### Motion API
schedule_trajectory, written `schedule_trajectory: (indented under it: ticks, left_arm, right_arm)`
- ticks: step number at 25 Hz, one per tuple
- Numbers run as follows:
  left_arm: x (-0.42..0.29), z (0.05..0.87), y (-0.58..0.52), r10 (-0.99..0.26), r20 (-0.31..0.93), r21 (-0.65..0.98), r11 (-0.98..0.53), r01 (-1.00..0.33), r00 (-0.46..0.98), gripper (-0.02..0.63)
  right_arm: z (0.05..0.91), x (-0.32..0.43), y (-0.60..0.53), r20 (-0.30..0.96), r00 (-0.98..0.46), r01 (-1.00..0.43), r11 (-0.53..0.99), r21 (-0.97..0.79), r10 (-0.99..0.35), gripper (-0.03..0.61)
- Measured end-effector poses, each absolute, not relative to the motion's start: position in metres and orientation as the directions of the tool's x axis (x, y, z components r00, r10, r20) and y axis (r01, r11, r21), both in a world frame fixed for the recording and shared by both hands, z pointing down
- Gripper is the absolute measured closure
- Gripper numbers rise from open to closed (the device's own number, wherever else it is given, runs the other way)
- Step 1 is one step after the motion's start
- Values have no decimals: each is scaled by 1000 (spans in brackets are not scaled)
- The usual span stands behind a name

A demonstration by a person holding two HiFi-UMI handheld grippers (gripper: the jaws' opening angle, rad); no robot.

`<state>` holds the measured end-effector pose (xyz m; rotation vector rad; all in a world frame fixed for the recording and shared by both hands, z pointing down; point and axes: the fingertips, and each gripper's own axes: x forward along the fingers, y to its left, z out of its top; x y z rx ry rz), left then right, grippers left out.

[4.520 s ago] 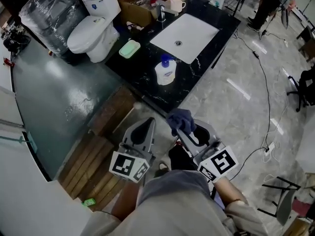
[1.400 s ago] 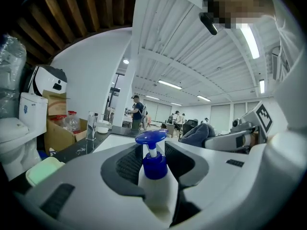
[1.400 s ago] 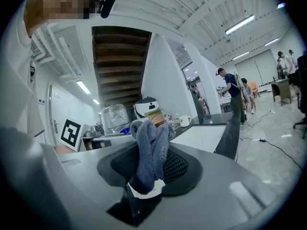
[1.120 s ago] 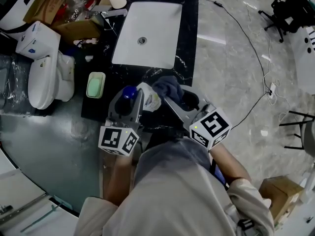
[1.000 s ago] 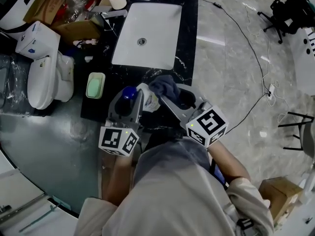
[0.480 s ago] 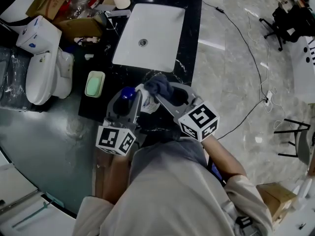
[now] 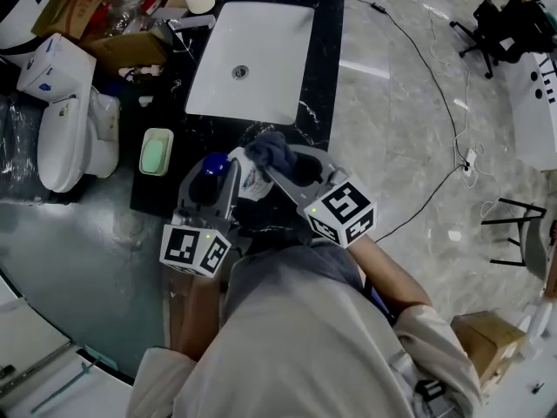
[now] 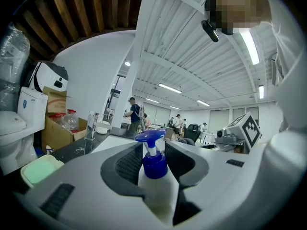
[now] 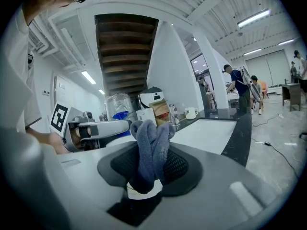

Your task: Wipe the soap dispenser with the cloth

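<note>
Blue cloth (image 9: 149, 140) sits clamped in my right tool (image 9: 146, 178); left tool (image 8: 156, 195) clamps the dispenser (image 8: 154, 159), which hard wiping could twist loose.

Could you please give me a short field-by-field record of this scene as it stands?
Left gripper: closed on the upright white soap dispenser with blue pump
Right gripper: clamps a dark blue cloth, bunched
Contact: cloth appears to rest against the dispenser's upper side
Setting: black marble counter with a white rectangular sink
Nearby: pale green soap dish
</note>
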<state>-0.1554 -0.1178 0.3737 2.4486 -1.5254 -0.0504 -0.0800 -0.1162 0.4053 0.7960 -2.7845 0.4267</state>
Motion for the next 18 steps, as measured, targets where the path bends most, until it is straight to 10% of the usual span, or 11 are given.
schedule_trajectory:
  ticks: [18]
  left_arm:
    - [-159, 378, -118, -891, 108, 248, -405, -880, 441, 469]
  right_arm:
    - [441, -75, -115, 349, -810, -560, 798, -224, -471, 460]
